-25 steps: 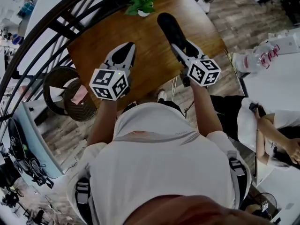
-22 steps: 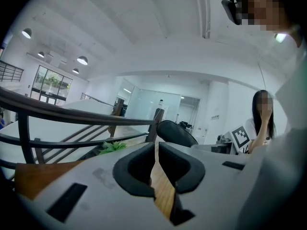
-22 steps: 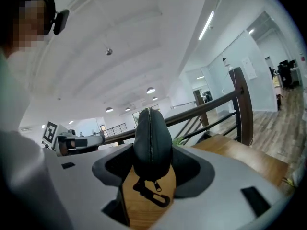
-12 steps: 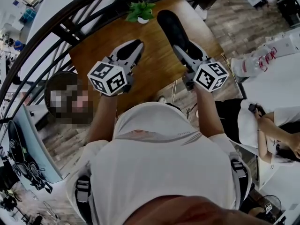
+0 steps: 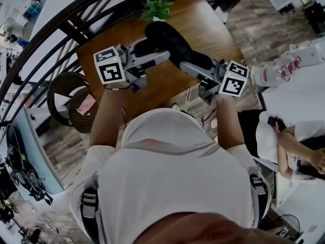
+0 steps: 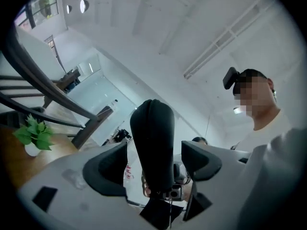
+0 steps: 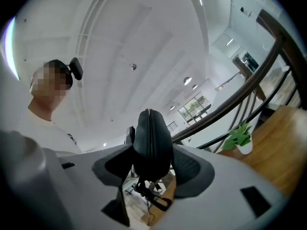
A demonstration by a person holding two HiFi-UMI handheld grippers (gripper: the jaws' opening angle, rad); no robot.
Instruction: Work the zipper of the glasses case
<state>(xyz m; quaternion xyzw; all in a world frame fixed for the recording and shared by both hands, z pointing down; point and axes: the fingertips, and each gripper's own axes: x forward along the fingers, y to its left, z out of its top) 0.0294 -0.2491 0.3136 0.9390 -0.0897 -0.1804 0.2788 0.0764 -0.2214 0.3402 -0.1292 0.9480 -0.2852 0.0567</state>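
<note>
Above the brown wooden bench [image 5: 208, 22], the right gripper [image 5: 195, 65] has its jaws clamped on the black oval fabric glasses case [image 5: 167, 39]. The left gripper [image 5: 161, 55] has just sprung its jaws wide. They straddle the case's other end without touching, probably regrasping toward the zipper [image 7: 147, 138].

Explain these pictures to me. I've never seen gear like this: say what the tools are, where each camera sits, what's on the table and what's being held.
A person holds two hand tools, each with two jaws and a marker cube. The head view comes from a camera on the person's head, looking down. The two gripper views come from cameras riding on the tools, each looking along its own jaws. On the wooden table stands a small potted plant. The right gripper is clamped on one end of a black glasses case, held in the air above the table. The left gripper has just been opening its jaws. The case stands between them, but they do not press on it.
</note>
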